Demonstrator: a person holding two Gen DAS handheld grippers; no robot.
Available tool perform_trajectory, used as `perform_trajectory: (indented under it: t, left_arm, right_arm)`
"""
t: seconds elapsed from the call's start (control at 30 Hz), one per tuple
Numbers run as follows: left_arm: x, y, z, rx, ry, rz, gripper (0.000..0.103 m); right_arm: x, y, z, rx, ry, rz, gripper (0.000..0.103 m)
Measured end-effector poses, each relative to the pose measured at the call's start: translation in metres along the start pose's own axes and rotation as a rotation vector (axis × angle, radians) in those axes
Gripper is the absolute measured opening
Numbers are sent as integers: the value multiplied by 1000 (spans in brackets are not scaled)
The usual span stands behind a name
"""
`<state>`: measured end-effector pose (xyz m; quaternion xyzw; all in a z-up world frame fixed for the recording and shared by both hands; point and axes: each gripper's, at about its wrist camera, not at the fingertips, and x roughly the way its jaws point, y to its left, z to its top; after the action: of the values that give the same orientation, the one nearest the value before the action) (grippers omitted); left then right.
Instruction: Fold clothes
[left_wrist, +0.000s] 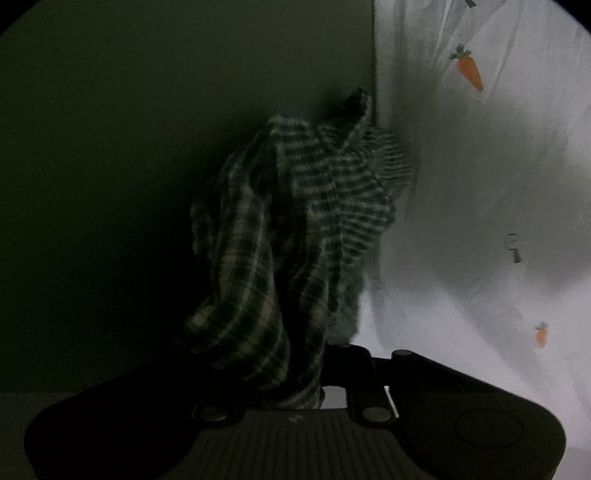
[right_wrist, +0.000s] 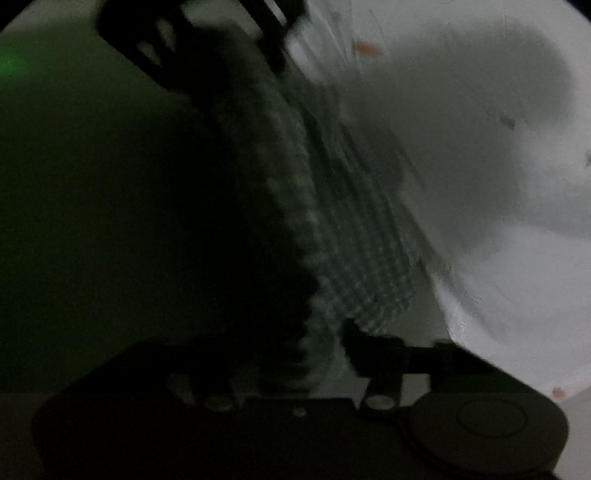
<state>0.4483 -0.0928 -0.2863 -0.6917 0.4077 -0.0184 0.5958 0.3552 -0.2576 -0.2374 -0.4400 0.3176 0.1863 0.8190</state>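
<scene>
In the left wrist view, the left gripper (left_wrist: 314, 369) pinches a bunched plaid garment (left_wrist: 295, 221) before a dark wall (left_wrist: 147, 147), beside a white carrot-print sheet (left_wrist: 498, 184). In the blurred right wrist view, the right gripper (right_wrist: 332, 354) clamps the same cloth, which stretches up toward the left gripper above the sheet.

Blurred plaid cloth (right_wrist: 332, 236) bunched in right tool (right_wrist: 325, 354), against white carrot-print sheet (right_wrist: 498, 277); dark green wall (right_wrist: 92, 166) left.
</scene>
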Motion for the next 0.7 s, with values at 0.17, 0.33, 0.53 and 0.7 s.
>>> perform_trajectory:
  t: [0.17,0.33,0.53,0.7]
  left_arm:
    - [-27,-13,-7,109,-74,-1,12]
    - [-61,-16,-32,98,-28,32,9]
    - [-141,3,-81,-74,107,186,9]
    - [-146,3,-85,-175,118,226,9]
  right_arm:
    - [-30,-46,5,129,-79,109,6]
    - [-81,-56,-12,98,-114,283,5]
    - [-154,-53,-45,121,-96,687,6]
    - [-154,-77,-51,302,-80,824,6]
